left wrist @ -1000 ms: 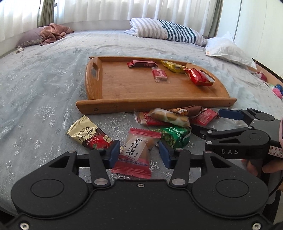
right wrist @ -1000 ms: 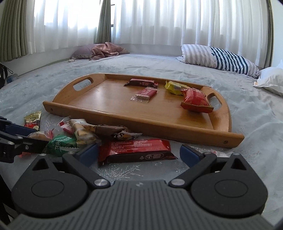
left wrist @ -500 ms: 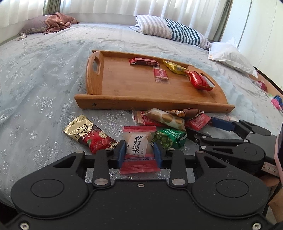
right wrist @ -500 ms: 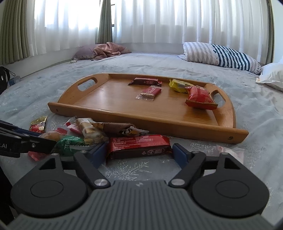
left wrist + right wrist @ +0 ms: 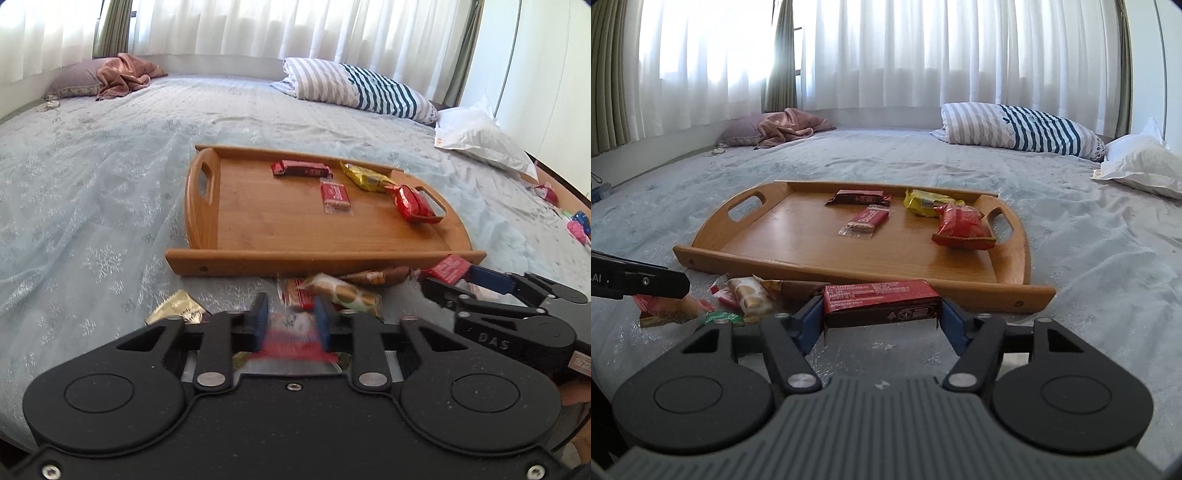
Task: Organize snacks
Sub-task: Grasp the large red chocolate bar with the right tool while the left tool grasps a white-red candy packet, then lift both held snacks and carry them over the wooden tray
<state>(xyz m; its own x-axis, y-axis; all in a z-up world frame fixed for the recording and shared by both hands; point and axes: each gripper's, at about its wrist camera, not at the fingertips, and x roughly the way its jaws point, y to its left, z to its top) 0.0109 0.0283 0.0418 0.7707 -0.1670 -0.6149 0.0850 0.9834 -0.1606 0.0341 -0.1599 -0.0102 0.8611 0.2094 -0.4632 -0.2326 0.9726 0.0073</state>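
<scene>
Right claw: jaws closing on long red bar, blue pads at both ends, bar raised off bedspread, crosswise to the fingers. Probably gripped end to end so it stays flat for the carry to the tray. Left claw: shut on small red-and-white packet, blurred, pinched across its middle, narrow gap. One snack per claw, likely to move two at once.

Bed as work surface: wide, soft, pale blue quilted spread with snowflake print, wrinkled. Sheer white curtains across the far windows, bright daylight. Striped pillow and white pillow far right, pink blanket bunched on a pillow far left.

Wooden tray in mid-bed, handles at both ends, long side toward the claws. Four snacks inside, all in far right half: dark red bar, yellow pack, red pouch against right handle, small red wafer. Near half bare, likely room for the rest.

Loose pile just in front of tray's near rim: cream-and-brown cookie pack, brown wrapper, gold sachet apart on left, green pack. Not yet sorted.
</scene>
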